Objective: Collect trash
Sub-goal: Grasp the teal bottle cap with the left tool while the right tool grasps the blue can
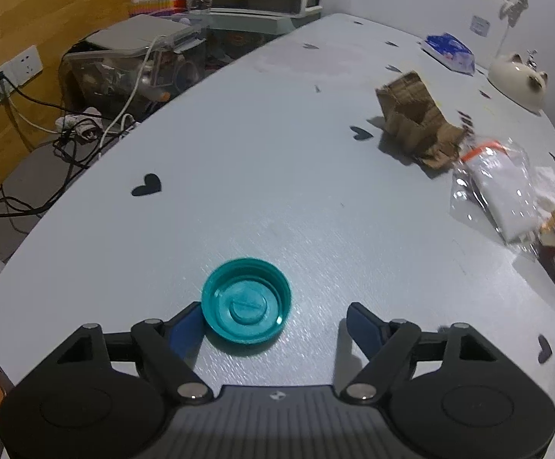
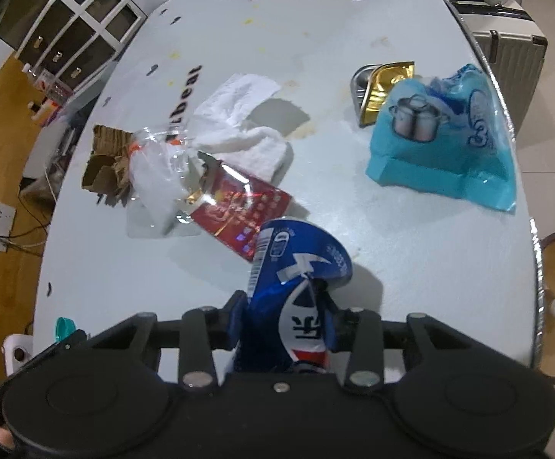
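A teal bottle cap (image 1: 246, 300) lies upside down on the pale table (image 1: 258, 145). My left gripper (image 1: 275, 325) is open around it, with the left finger touching the cap's side. My right gripper (image 2: 283, 311) is shut on a crushed blue can (image 2: 296, 279) and holds it above the table. A torn cardboard piece (image 1: 417, 122), a clear plastic bag (image 1: 495, 187) with white paper inside and a red box (image 2: 245, 206) lie on the table. The cap also shows at the edge of the right wrist view (image 2: 64, 327).
A white tissue (image 2: 239, 122), a blue plastic bag (image 2: 446, 141), a small metal and gold tray (image 2: 377, 91) and a wet-wipes pack (image 1: 449, 51) lie on the table. A cat-shaped ceramic piece (image 1: 518, 78) sits far right. Cables and a storage box stand beyond the left edge.
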`<state>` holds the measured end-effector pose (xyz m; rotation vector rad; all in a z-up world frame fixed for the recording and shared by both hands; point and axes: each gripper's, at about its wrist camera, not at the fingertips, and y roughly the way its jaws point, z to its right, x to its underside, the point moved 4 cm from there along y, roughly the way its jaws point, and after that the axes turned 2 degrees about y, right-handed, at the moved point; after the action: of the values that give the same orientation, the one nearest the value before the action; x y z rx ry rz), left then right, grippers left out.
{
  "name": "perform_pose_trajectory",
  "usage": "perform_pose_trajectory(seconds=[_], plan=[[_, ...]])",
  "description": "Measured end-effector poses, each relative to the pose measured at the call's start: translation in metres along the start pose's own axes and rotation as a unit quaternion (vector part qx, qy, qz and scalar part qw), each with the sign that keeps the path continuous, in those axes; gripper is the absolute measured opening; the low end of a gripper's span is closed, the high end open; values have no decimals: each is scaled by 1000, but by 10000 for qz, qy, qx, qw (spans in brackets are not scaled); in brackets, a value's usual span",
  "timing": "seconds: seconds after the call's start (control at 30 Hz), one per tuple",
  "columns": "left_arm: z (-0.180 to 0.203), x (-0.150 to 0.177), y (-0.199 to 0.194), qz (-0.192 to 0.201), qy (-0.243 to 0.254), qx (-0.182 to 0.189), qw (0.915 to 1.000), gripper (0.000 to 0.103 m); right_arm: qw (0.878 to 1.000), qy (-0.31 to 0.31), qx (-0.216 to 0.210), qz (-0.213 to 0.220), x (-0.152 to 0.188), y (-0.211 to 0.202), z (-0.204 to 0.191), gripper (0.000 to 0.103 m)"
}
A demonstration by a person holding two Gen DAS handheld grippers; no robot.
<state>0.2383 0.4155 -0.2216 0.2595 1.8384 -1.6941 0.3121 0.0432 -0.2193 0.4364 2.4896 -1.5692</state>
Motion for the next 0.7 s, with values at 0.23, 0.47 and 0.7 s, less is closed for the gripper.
perform_pose_trajectory(seconds=[0.23,0.47,0.7], plan=[[-8,-5,1,48,-98,-147,9998,65,9994,-311,-121,-3,21,-14,-9,40],[-1,4,-9,-118,105,-10,9999,50,9993,-373,-46,51,45,-32,-2,39],[17,20,-34,-121,106,112,9998,49,9985,-459,61,278,64,-53,3,39]])
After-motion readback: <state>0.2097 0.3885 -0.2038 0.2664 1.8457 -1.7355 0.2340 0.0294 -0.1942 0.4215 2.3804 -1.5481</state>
